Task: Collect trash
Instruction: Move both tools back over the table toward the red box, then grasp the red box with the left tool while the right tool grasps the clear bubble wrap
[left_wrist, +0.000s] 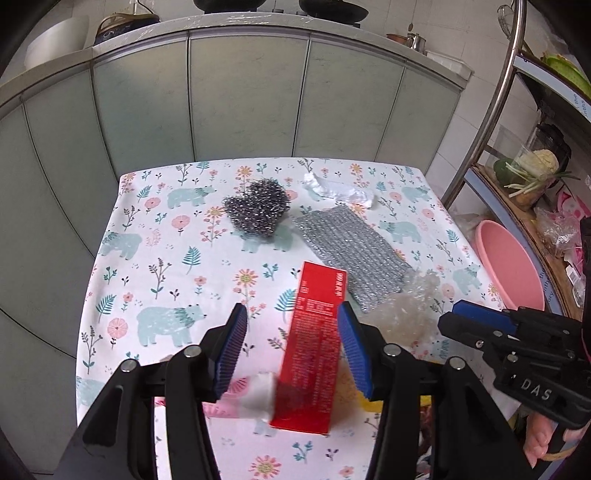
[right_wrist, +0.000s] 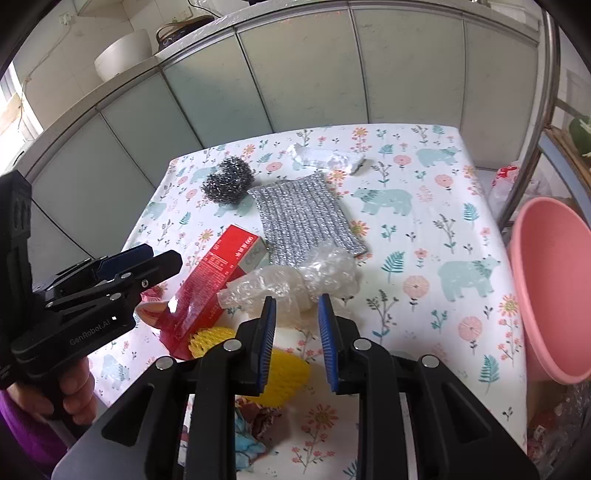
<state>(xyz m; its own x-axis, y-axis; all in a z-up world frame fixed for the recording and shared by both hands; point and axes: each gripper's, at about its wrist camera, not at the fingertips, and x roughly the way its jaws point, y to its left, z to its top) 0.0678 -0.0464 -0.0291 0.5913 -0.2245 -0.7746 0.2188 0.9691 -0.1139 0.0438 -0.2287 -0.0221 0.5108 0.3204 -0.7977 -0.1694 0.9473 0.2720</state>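
Observation:
A red carton (left_wrist: 314, 347) lies on the floral tablecloth (left_wrist: 155, 258), between the blue pads of my open left gripper (left_wrist: 292, 325); the right pad is close to its edge. The carton also shows in the right wrist view (right_wrist: 210, 280). Crumpled clear plastic wrap (right_wrist: 295, 280) lies just ahead of my open right gripper (right_wrist: 296, 302), whose jaws stand apart just short of it. White crumpled tissue (left_wrist: 338, 190), a steel scouring ball (left_wrist: 256, 208) and a silver scouring cloth (left_wrist: 347, 247) lie further back. A yellow foam net (right_wrist: 284, 369) lies under my right gripper.
A pink basin (right_wrist: 554, 288) stands off the table's right edge beside a metal shelf rack (left_wrist: 491, 107). Grey-green cabinets (left_wrist: 240, 96) stand behind the table. Blue and brown scraps (right_wrist: 251, 424) lie near the front edge. A white wad (left_wrist: 258, 395) lies left of the carton.

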